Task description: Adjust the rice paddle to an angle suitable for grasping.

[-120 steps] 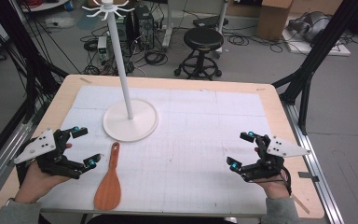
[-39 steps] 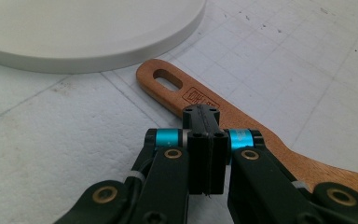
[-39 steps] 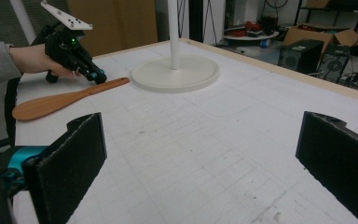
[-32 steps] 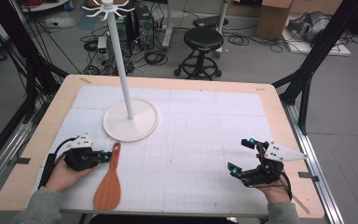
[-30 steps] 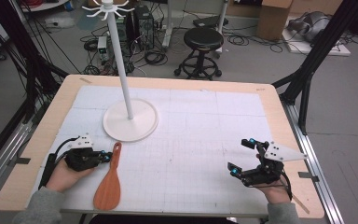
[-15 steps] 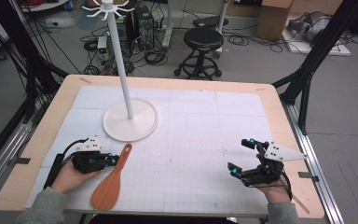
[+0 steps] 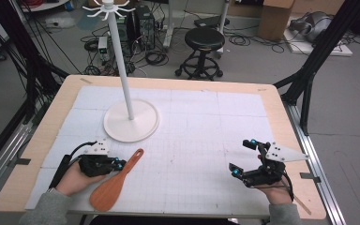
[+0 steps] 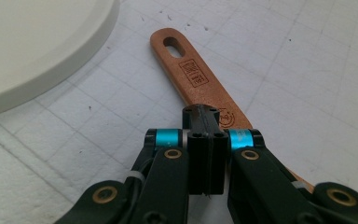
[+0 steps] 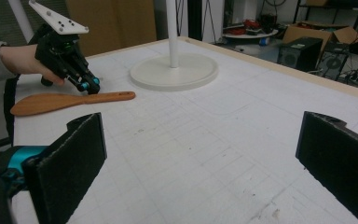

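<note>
A wooden spatula (image 7: 115, 180) lies slantwise on the white mat at the front left, its handle hole toward the stand. My left gripper (image 7: 119, 164) is shut, its tips down against the middle of the spatula's handle (image 8: 191, 77). The left gripper view shows the pads pressed together with nothing between them. In the right gripper view the left gripper (image 9: 91, 86) leans over the spatula (image 9: 65, 100). My right gripper (image 7: 241, 157) rests at the front right, open and holding nothing, its pads wide apart (image 9: 200, 154).
A white hook stand with a round base (image 7: 131, 124) and a tall pole (image 7: 122, 61) rises at the back left, close behind the spatula. The wooden table edge (image 7: 168, 82) frames the mat. A black stool (image 7: 205, 40) and cables sit on the floor beyond.
My left gripper has slid right along the table. The spatula has swung with it, its handle end moving right so it now lies at a slant. The right gripper has stayed put.
</note>
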The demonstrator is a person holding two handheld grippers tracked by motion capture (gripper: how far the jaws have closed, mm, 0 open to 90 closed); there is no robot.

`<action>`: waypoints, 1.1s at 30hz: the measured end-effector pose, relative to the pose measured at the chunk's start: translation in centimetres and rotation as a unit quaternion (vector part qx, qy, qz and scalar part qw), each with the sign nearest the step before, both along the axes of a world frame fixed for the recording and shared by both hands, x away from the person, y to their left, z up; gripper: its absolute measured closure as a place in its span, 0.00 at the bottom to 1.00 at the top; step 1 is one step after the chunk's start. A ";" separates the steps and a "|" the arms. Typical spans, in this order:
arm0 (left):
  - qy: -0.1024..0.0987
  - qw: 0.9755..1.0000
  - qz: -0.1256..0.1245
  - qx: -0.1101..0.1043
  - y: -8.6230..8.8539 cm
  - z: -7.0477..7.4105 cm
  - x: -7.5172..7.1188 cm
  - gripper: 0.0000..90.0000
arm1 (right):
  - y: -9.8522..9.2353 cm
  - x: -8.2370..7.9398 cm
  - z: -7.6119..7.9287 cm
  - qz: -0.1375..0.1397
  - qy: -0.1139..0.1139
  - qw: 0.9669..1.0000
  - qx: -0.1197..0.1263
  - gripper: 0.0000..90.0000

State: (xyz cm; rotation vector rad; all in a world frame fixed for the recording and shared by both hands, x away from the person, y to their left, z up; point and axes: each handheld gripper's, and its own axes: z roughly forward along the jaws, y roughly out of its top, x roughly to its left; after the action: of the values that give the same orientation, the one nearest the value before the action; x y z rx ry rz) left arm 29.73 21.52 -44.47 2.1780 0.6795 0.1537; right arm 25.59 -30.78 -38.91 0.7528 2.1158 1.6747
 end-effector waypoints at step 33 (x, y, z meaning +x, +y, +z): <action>0.010 0.996 -0.089 0.028 -4.5 0.6 -1.6 0.99 | -0.1 0.0 0.0 -0.002 0.000 1.000 0.002 0.00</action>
State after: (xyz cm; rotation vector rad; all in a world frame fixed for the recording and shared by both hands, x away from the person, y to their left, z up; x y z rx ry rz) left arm 28.16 17.04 -43.87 2.2851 0.4941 0.0590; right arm 25.58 -30.93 -38.95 0.7577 2.1095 1.6772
